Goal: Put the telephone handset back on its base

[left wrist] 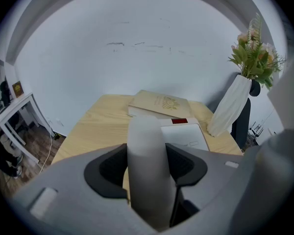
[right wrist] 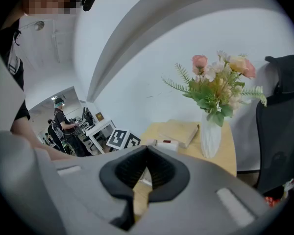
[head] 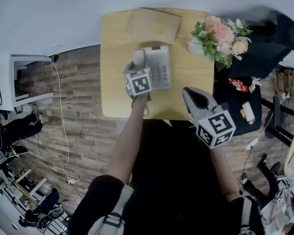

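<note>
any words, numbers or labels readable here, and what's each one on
None can be read in any view.
Book: gold print on the cover, too blurred.
Telephone base: red label and faint print, too small.
Keypad: key figures too small.
Left marker cube, right marker cube: square black-and-white patterns, no letters.

The pale handset sits clamped between my left gripper's jaws, over the base's left side. The white base lies flat, keypad up.
</note>
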`<state>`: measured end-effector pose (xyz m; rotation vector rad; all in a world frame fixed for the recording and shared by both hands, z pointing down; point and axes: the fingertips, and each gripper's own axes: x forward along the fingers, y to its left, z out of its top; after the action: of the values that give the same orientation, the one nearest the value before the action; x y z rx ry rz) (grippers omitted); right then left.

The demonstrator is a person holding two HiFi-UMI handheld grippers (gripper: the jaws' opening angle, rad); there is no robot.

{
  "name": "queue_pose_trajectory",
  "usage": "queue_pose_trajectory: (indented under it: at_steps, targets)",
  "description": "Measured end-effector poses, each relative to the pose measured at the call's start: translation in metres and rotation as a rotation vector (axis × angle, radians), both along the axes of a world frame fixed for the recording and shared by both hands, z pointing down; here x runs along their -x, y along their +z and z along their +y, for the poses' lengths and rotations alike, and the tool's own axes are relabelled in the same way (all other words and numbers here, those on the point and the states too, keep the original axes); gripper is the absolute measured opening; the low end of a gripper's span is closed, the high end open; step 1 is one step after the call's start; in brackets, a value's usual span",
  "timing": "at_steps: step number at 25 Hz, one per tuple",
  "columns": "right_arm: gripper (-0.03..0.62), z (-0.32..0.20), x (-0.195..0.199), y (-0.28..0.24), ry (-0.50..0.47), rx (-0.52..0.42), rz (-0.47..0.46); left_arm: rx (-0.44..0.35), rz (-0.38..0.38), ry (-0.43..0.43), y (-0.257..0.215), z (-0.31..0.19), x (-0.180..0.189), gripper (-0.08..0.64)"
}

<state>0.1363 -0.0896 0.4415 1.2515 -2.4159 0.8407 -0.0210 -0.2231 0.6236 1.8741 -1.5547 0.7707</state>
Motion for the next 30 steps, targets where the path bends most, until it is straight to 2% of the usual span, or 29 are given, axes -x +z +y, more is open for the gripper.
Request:
queue_pose_trajectory:
  at_steps: [9,16,23,30]
  targets:
    - [0.002,-0.001,-0.008,-0.002,-0.001,-0.010,-0.005,0.006,-0.024,0.015,0.001,0.000,-0.003,0.242]
    - [0.002,0.002,-0.015,-0.008,-0.012,-0.030,-0.004,-0.030,-0.052,0.008,-0.006,0.000,-0.002,0.253]
    - [0.002,0.005,-0.022,-0.017,-0.037,-0.060,-0.018,-0.056,-0.049,-0.016,-0.021,0.008,-0.003,0.253]
    - [0.002,0.008,-0.019,-0.022,-0.100,-0.089,-0.052,-0.108,-0.013,-0.052,-0.055,0.022,-0.002,0.253]
